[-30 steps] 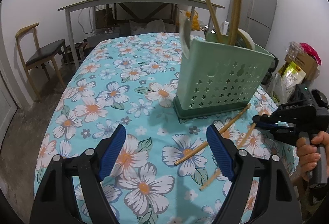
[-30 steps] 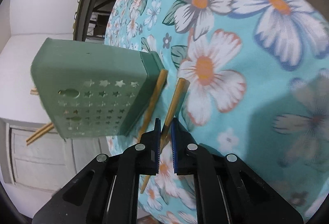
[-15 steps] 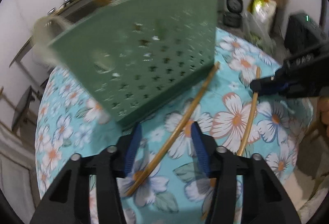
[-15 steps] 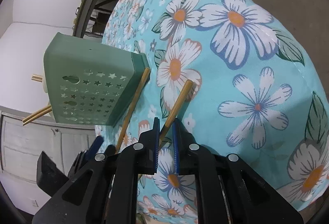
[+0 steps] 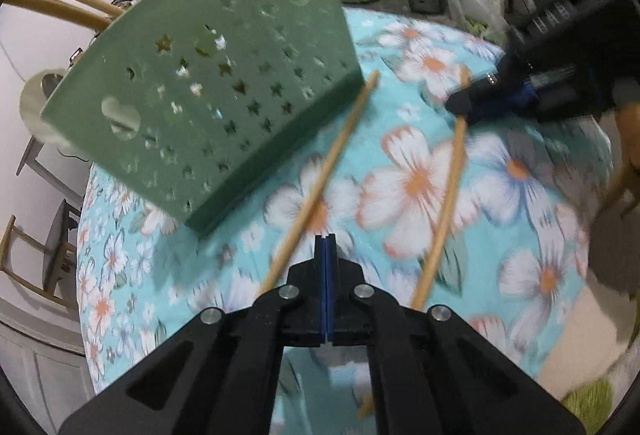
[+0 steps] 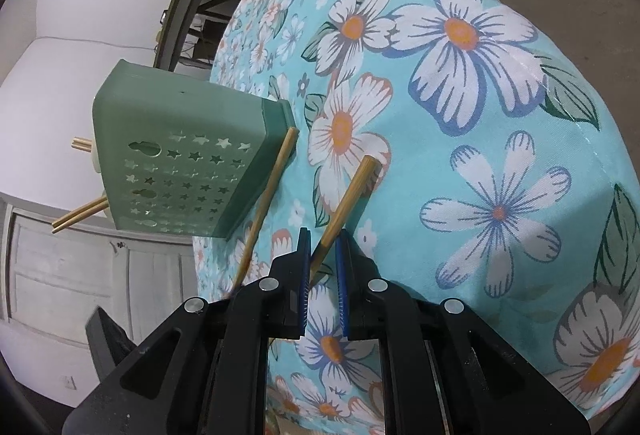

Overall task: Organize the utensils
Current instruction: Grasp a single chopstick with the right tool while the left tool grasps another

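Both grippers angled down, jaws narrow

The left gripper [image 5: 325,235] has its blue jaws pressed flat together with nothing between them. The right gripper [image 6: 322,241] has its jaws closed on a chopstick [image 6: 347,197]; it also appears blurred in the left wrist view.

Each gripper [image 5: 326,239] is black plastic with blue pads [image 6: 305,267]. Silver screws [image 5: 289,291] dot the linkages. The right gripper [image 6: 322,255] matches.

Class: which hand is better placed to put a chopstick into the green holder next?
Right: its tool already grips a chopstick near the holder. The left tool has shut on nothing.
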`<action>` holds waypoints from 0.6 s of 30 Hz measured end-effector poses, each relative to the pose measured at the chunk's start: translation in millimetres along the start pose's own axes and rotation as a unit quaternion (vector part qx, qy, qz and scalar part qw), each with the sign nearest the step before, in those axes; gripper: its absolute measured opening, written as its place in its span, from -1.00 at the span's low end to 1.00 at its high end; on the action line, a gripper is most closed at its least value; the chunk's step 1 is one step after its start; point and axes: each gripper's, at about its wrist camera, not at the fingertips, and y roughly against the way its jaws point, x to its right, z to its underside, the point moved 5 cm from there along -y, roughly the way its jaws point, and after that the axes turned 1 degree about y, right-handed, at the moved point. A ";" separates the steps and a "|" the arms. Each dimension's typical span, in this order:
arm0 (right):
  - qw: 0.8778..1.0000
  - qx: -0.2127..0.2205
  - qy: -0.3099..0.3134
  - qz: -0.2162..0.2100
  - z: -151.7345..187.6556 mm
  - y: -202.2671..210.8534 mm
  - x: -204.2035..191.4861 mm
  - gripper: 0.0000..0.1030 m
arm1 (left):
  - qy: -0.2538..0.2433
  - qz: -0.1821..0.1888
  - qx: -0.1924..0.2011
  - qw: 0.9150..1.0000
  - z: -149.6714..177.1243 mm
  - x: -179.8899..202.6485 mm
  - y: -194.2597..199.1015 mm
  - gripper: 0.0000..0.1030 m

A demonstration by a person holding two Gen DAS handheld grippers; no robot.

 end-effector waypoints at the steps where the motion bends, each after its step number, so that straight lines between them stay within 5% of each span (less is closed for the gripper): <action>1: 1.000 -0.002 0.000 -0.002 0.6 2.7 2.4 -0.81 | -0.002 0.001 -0.006 1.000 5.5 1.3 3.8 -1.00; 6: 1.000 -0.012 0.005 -0.004 5.5 10.6 8.9 -0.81 | 0.012 0.010 -0.030 0.999 19.3 0.4 23.1 -1.00; 10: 1.000 -0.018 0.002 -0.012 11.1 15.1 16.4 -0.81 | 0.044 0.018 -0.002 0.999 4.4 -11.4 38.2 -0.94; 12: 1.000 -0.021 0.002 -0.015 11.2 16.2 17.8 -0.81 | 0.041 -0.002 0.004 0.999 -7.6 -12.8 34.7 -0.65; 14: 1.000 -0.022 0.002 -0.016 11.1 17.3 18.4 -0.81 | 0.037 -0.011 0.008 0.999 -20.2 -12.7 25.5 -0.16; 18: 1.000 -0.024 0.004 -0.019 13.6 21.3 21.0 -0.81 | 0.015 -0.021 -0.002 1.000 -38.8 -10.5 -2.4 0.04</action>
